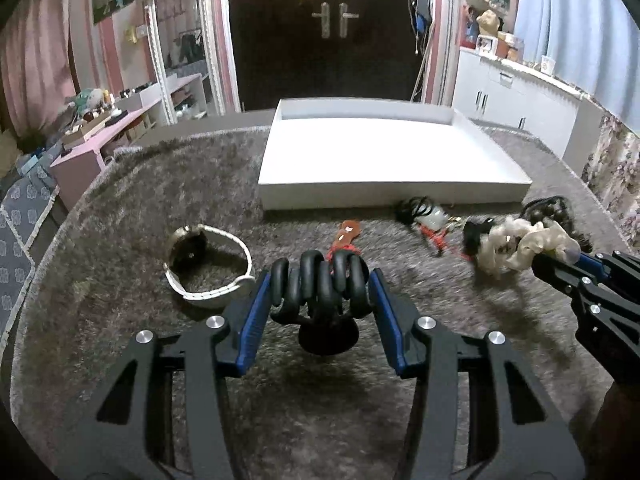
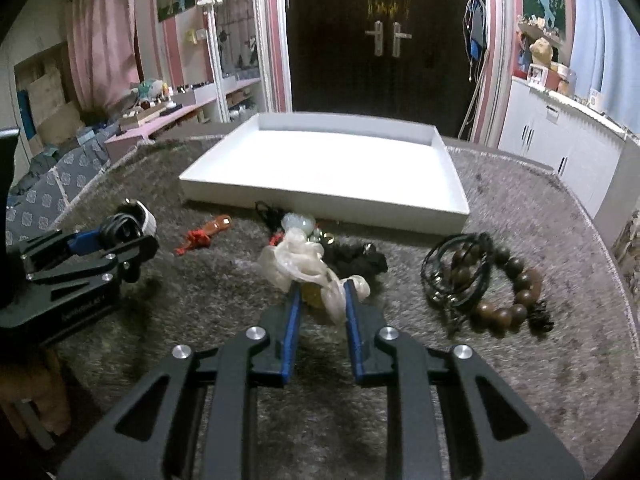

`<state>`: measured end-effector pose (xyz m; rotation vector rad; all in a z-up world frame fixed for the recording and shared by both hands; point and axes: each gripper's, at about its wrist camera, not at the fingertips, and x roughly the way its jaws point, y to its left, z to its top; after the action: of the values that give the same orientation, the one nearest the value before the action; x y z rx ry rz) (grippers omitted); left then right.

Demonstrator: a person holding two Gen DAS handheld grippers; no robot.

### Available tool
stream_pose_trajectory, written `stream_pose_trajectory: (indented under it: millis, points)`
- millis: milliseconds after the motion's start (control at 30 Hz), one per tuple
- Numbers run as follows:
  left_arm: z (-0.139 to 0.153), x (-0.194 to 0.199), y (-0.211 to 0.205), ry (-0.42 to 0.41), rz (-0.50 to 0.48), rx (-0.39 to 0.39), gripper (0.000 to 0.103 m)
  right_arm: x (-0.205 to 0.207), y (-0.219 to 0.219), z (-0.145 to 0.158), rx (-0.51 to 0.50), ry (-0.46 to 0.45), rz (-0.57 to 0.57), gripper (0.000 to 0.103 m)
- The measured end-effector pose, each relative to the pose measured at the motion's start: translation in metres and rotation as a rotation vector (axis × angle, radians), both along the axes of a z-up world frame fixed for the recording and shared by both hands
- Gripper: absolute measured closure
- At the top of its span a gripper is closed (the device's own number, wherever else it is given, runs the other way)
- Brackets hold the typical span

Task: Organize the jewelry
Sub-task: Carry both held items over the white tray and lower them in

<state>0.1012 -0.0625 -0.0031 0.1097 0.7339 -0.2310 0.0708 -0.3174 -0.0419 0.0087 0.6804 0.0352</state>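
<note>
Sitting bare on the carpet (image 2: 540, 380), white tray (image 2: 400, 210) holds no jewelry

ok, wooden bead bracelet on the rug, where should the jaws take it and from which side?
Take the wooden bead bracelet on its right arc, coming from above with one jaw inside the loop and one outside. It lies flat on the rug, and black cords lie tangled over its left side; the right-hand beads are bare, so probably nothing else gets dragged.
</note>
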Motion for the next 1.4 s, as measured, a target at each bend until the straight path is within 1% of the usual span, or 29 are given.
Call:
stream_pose_trajectory:
  millis: [200, 367, 467, 567, 600, 700, 800, 933, 1033, 1167, 1233, 1333, 1400]
  points:
    - [0.032, -0.015, 0.0, -0.062, -0.018, -0.021, 0.054, -0.013, -0.006, 0.026, 0.004, -0.062, 0.001, 0.082]
    - [0.055, -0.012, 0.0, -0.114, -0.03, -0.019, 0.054, -0.016, -0.014, 0.055, 0.002, -0.123, -0.001, 0.082]
    - [0.067, -0.002, 0.005, -0.135, -0.032, -0.026, 0.054, -0.013, -0.022, 0.073, -0.01, -0.162, -0.008, 0.082]
    - [0.079, 0.012, 0.011, -0.138, -0.037, -0.052, 0.054, -0.007, -0.034, 0.086, 0.015, -0.19, -0.021, 0.082]
    - [0.083, 0.017, 0.012, -0.141, -0.038, -0.065, 0.054, -0.005, -0.038, 0.089, 0.013, -0.199, -0.028, 0.082]
    - [0.093, 0.031, 0.012, -0.165, -0.036, -0.057, 0.054, 0.009, -0.046, 0.097, 0.004, -0.216, -0.038, 0.082]
    - [0.098, 0.052, 0.006, -0.165, -0.045, -0.062, 0.054, 0.029, -0.051, 0.099, -0.013, -0.23, -0.043, 0.082]
    - [0.093, 0.08, -0.005, -0.149, -0.048, -0.074, 0.054, 0.059, -0.058, 0.094, -0.002, -0.226, -0.057, 0.082]
    - [0.08, 0.102, -0.014, -0.139, -0.03, -0.073, 0.054, 0.083, -0.067, 0.085, 0.021, -0.21, -0.067, 0.082]
    - [0.059, 0.127, -0.019, -0.108, -0.001, -0.078, 0.054, 0.11, -0.079, 0.064, 0.067, -0.17, -0.077, 0.082]
    - [0.049, 0.135, -0.02, -0.099, 0.009, -0.067, 0.054, 0.121, -0.085, 0.052, 0.085, -0.139, -0.086, 0.082]
    - [0.034, 0.15, -0.021, -0.079, 0.016, -0.056, 0.054, 0.128, -0.086, 0.036, 0.065, -0.113, -0.104, 0.082]
    - [0.022, 0.16, -0.018, -0.061, 0.041, -0.054, 0.054, 0.131, -0.087, 0.025, 0.042, -0.103, -0.13, 0.082]
